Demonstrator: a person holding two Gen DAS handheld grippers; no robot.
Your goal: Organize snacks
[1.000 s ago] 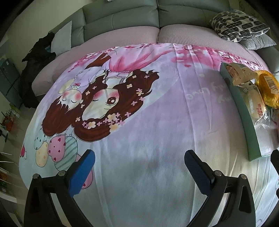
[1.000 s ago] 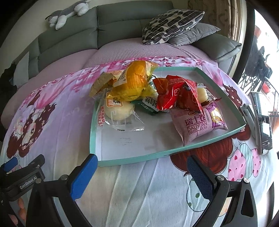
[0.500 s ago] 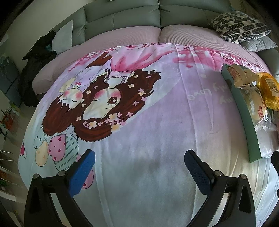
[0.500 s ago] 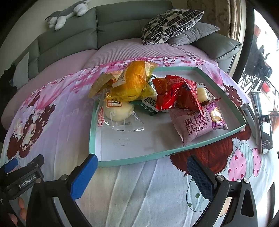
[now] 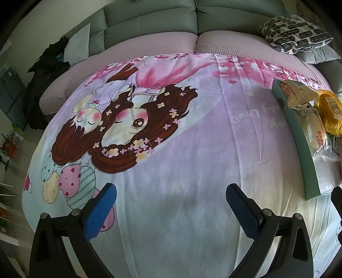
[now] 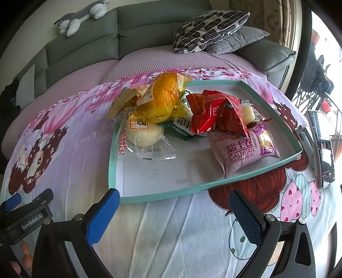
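Observation:
A shallow teal-rimmed tray lies on a cartoon-print blanket and holds several snack packs: a yellow pack, a clear-wrapped bun, a red bag, a purple Swiss roll pack and a green pack. My right gripper is open and empty just in front of the tray's near rim. My left gripper is open and empty over bare blanket, left of the tray; it also shows at the lower left of the right wrist view.
The blanket covers a table in front of a grey-green sofa with patterned pillows. A phone on a stand sits right of the tray. A plush toy lies on the sofa back.
Both views have shifted only slightly; the grippers stay open and empty, and the snacks have not moved.

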